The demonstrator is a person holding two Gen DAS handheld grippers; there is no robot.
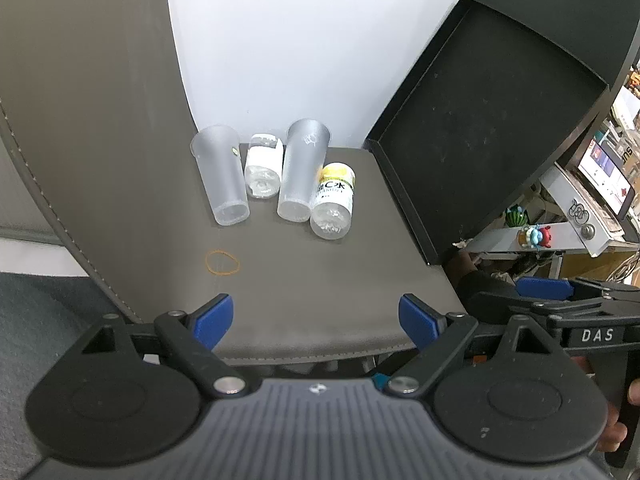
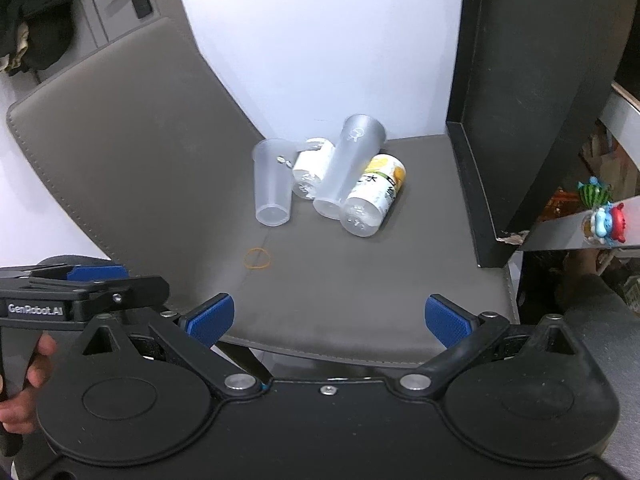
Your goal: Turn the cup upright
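Two frosted clear plastic cups lie on their sides on a grey leather chair seat (image 1: 320, 280), bases toward me. The left cup (image 1: 222, 174) (image 2: 272, 180) lies apart; the right cup (image 1: 302, 170) (image 2: 346, 166) rests between two bottles. My left gripper (image 1: 316, 322) is open and empty, hovering over the seat's front edge. My right gripper (image 2: 328, 318) is open and empty, also at the front edge, well short of the cups.
A white-labelled clear bottle (image 1: 262, 170) and a yellow-labelled bottle (image 1: 334, 200) lie beside the cups. An orange rubber band (image 1: 222, 263) lies on the seat. A black tray (image 1: 480, 136) leans at the right. The chair back (image 2: 132, 140) rises on the left.
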